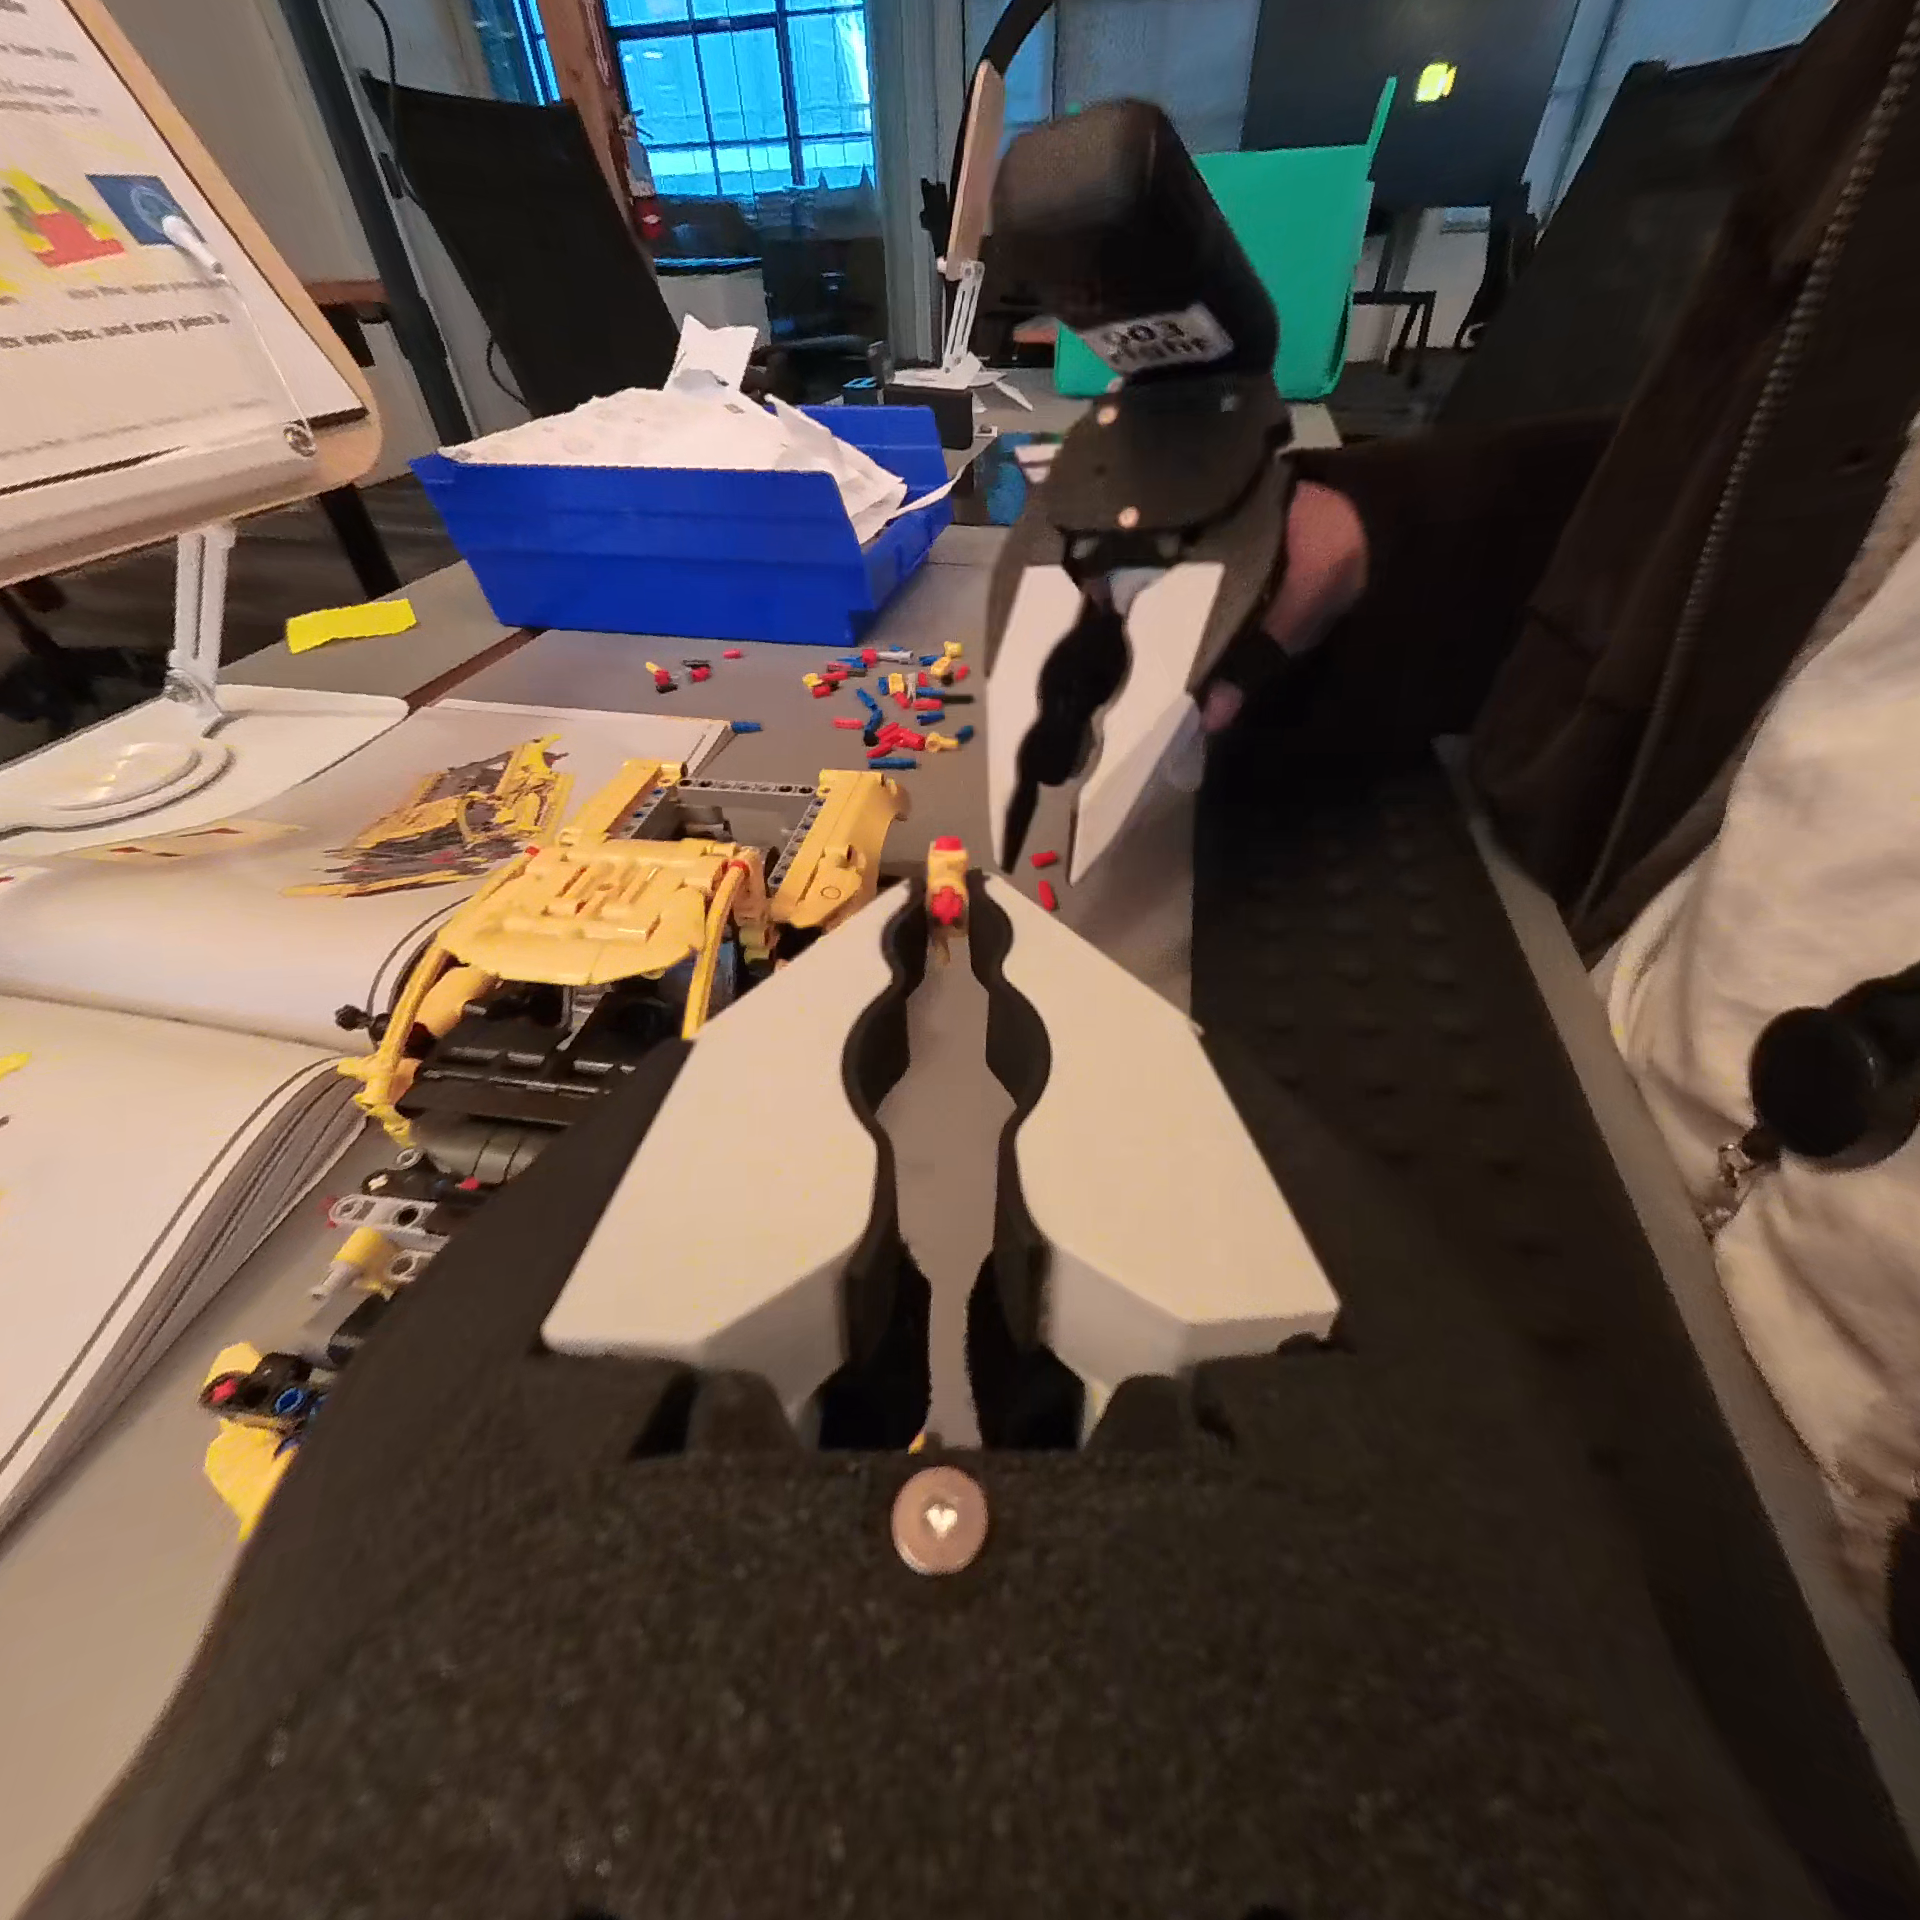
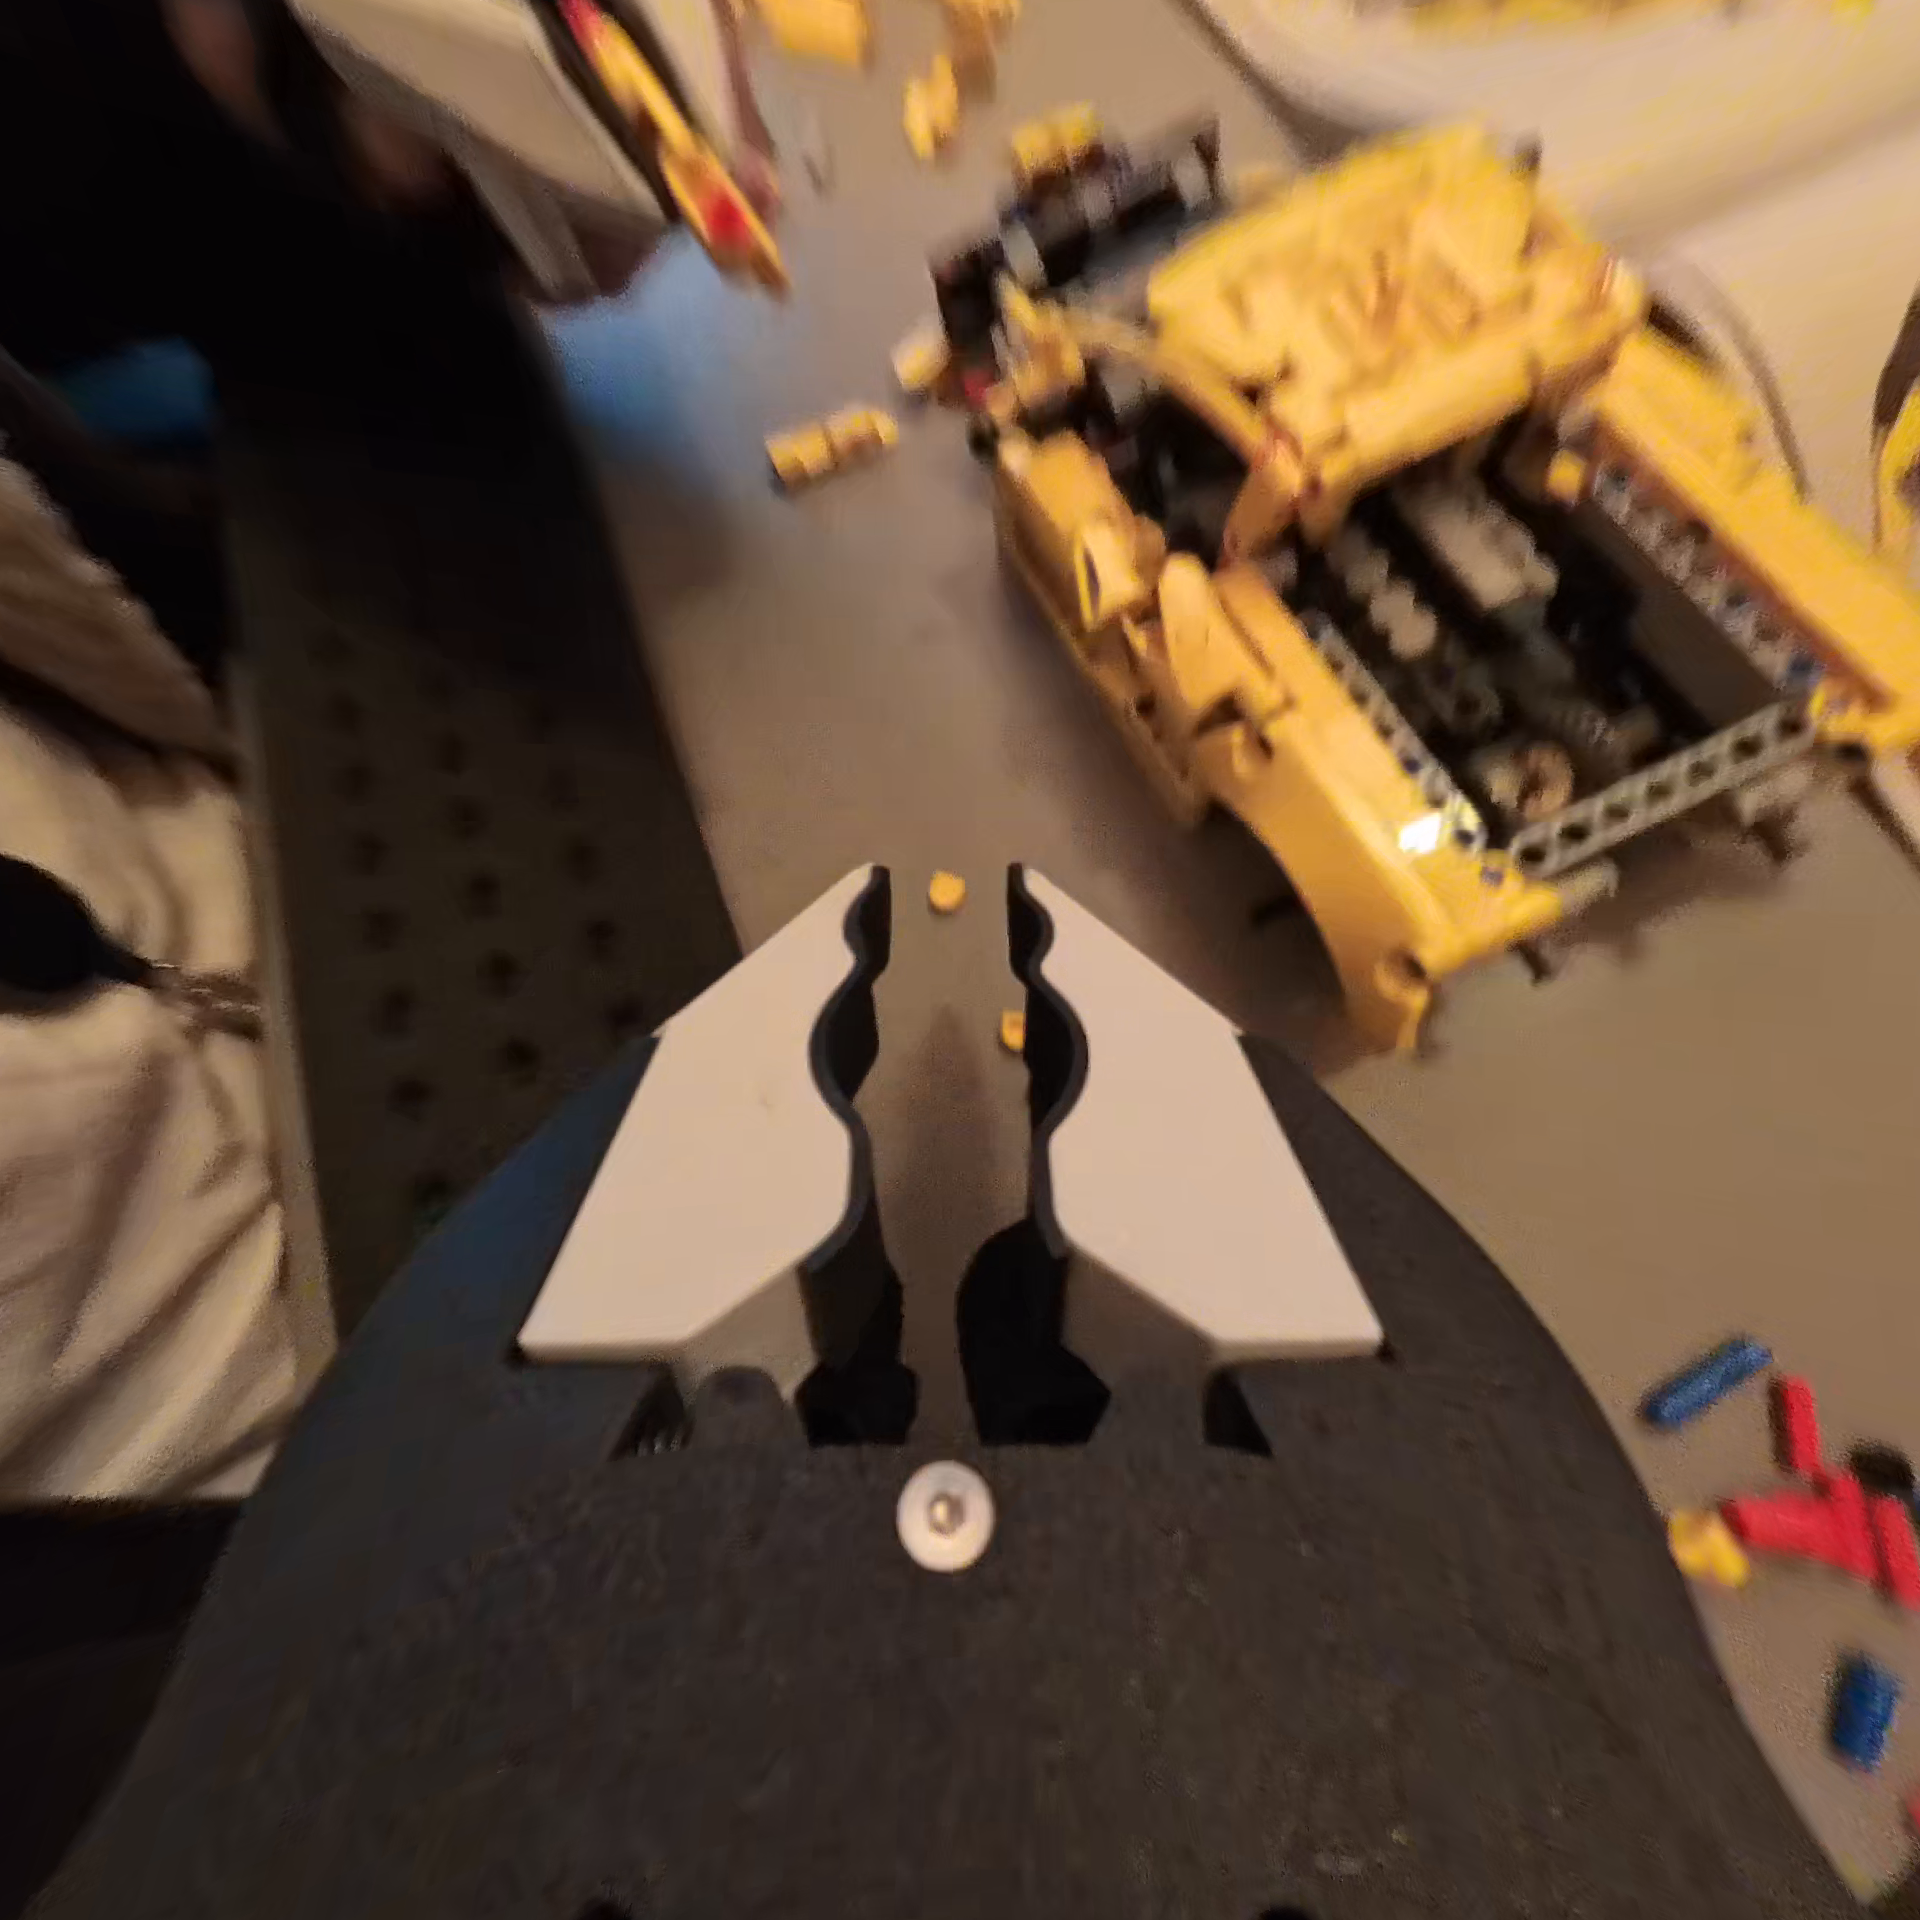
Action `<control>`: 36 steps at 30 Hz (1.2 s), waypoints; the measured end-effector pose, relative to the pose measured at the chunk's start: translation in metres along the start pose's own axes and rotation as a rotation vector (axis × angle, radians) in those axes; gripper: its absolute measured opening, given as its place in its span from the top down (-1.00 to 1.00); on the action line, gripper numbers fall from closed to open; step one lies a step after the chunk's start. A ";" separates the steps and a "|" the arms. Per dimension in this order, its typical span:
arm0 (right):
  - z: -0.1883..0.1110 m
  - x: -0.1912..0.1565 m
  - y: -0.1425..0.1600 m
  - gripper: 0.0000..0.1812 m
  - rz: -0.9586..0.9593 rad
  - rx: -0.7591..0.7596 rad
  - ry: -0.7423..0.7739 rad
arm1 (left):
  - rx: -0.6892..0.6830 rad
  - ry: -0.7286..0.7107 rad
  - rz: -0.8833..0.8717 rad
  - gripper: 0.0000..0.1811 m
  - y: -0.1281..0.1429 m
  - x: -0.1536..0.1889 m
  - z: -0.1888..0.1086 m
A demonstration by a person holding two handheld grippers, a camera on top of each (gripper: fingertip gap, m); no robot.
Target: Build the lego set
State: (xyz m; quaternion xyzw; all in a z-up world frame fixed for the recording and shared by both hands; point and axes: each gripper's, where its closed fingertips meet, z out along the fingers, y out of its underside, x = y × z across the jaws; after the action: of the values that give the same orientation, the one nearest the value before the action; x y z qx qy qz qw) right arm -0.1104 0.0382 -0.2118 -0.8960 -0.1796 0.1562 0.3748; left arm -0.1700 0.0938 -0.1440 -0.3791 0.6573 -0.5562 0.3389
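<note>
My left gripper (image 1: pixel 945 881) is shut on a small yellow piece with a red pin (image 1: pixel 945 883), held above the table just right of the yellow lego car (image 1: pixel 623 914). My right gripper (image 2: pixel 948 883) is open and empty, pointing down at the grey table. A tiny yellow stud (image 2: pixel 945 891) lies on the table between its tips, and another (image 2: pixel 1010 1029) lies by its right finger. In the left wrist view the right gripper (image 1: pixel 1044 862) hangs just beyond my left gripper. The car (image 2: pixel 1403 571) is blurred in the right wrist view, up and to the right.
An open instruction book (image 1: pixel 208 935) lies left of the car. A blue bin (image 1: pixel 675 551) of paper bags stands behind. Loose red, blue and yellow pins (image 1: pixel 894 696) are scattered beyond the car and also show in the right wrist view (image 2: pixel 1818 1517). A black studded mat (image 1: pixel 1351 987) lies at the right.
</note>
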 end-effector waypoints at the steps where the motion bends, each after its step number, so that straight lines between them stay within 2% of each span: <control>1: 0.005 0.002 0.010 0.77 0.019 -0.050 0.056 | -0.004 -0.004 -0.001 0.92 0.001 -0.001 0.000; 5: 0.024 -0.003 0.022 0.77 0.077 -0.128 0.158 | -0.039 -0.016 -0.024 0.92 0.008 -0.006 0.002; 8: 0.027 -0.001 0.017 0.79 0.133 -0.102 0.217 | -0.056 -0.022 -0.027 0.92 0.012 -0.006 0.003; 14: 0.032 0.001 0.020 0.82 0.204 -0.100 0.294 | -0.093 -0.050 0.092 0.92 0.019 -0.005 0.007; 19: 0.037 -0.001 0.022 0.86 0.206 -0.134 0.280 | -0.087 -0.074 0.172 0.92 0.019 -0.006 0.008; 23: 0.037 0.002 0.023 0.92 0.118 -0.175 0.321 | -0.131 -0.079 0.194 0.92 0.024 -0.005 0.010; 26: 0.037 0.002 0.020 0.93 0.142 -0.169 0.305 | -0.142 -0.077 0.215 0.92 0.025 -0.003 0.012; 28: 0.032 0.000 -0.008 0.93 0.199 -0.015 0.250 | -0.151 -0.086 0.235 0.92 0.026 -0.003 0.013; 31: 0.017 -0.008 -0.061 0.93 0.390 0.263 0.071 | -0.188 -0.128 0.288 0.92 0.029 -0.007 0.013; 36: 0.025 -0.012 -0.076 0.93 0.603 0.405 -0.084 | -0.217 -0.165 0.295 0.92 0.030 -0.010 0.014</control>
State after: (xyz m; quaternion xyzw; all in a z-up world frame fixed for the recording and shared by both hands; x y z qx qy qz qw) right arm -0.1467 0.0982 -0.1719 -0.8091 0.1122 0.3286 0.4742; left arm -0.1563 0.0989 -0.1755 -0.3573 0.7318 -0.3937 0.4265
